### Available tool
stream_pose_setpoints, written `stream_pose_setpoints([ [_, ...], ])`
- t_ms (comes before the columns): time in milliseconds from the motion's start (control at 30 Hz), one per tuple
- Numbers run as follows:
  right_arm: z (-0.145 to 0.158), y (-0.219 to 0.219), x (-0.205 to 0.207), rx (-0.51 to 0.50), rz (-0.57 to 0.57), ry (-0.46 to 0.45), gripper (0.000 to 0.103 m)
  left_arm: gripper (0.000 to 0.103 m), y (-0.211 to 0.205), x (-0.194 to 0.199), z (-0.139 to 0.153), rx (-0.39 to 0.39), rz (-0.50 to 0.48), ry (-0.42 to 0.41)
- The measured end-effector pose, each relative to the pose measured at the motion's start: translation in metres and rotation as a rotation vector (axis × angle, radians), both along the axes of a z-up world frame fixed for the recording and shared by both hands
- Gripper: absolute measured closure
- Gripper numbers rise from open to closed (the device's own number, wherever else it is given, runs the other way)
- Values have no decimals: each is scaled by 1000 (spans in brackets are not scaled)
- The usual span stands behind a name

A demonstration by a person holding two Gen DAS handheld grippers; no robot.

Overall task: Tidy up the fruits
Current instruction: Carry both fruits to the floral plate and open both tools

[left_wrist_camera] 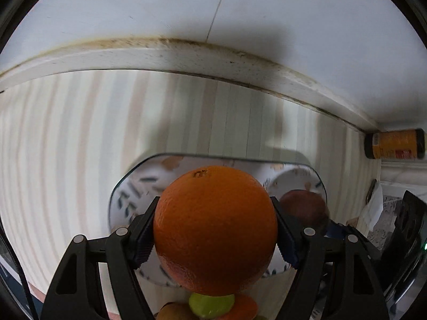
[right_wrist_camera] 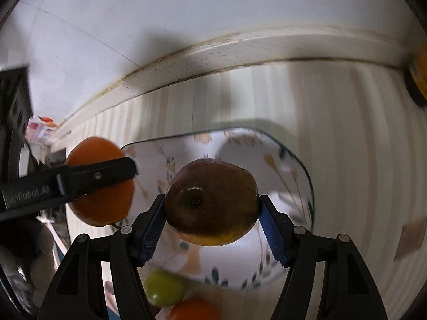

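Observation:
My left gripper [left_wrist_camera: 214,229] is shut on a large orange [left_wrist_camera: 214,229] and holds it above a white floral plate [left_wrist_camera: 128,194]. My right gripper [right_wrist_camera: 210,209] is shut on a dark red-brown apple [right_wrist_camera: 210,202] and holds it over the same plate [right_wrist_camera: 240,149]. In the right wrist view the left gripper's finger [right_wrist_camera: 80,178] crosses the orange [right_wrist_camera: 101,205] at the left. The apple also shows in the left wrist view [left_wrist_camera: 307,208], at the right behind the orange. A green fruit [right_wrist_camera: 164,288] and a small orange fruit [right_wrist_camera: 194,310] lie near the plate's front edge.
The plate sits on a striped mat [left_wrist_camera: 66,146] that ends at a white raised ledge [left_wrist_camera: 186,56] against the wall. An orange-labelled jar [left_wrist_camera: 395,144] lies at the far right by the ledge. Dark items [left_wrist_camera: 405,234] stand at the right. A brownish fruit [left_wrist_camera: 173,312] lies by the green one [left_wrist_camera: 210,304].

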State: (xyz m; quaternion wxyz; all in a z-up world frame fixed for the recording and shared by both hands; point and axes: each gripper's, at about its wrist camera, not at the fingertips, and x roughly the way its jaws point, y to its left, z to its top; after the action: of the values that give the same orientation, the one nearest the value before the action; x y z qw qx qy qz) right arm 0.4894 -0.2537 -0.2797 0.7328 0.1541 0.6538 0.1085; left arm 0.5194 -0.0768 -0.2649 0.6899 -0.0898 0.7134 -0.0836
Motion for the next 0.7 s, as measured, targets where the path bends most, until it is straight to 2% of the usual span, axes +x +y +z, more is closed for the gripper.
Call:
stream_pose_setpoints([
  [167,-15,7,19,2,85,29,33,29,-6,13,-15,-1,-6,41],
  [333,-18,8,24,5,109,36,32,29,-6,17,-33,6,11,92],
  [467,-19,4,26,5,116,60,31,28,-5,17,-40,42,20,116],
  [567,-20,3,28,16,95,76,18,28,-9,16,-40,68,3,120],
  [700,-26,4,32,20,51,116,10,28,-11,15,-40,90,-21,114],
])
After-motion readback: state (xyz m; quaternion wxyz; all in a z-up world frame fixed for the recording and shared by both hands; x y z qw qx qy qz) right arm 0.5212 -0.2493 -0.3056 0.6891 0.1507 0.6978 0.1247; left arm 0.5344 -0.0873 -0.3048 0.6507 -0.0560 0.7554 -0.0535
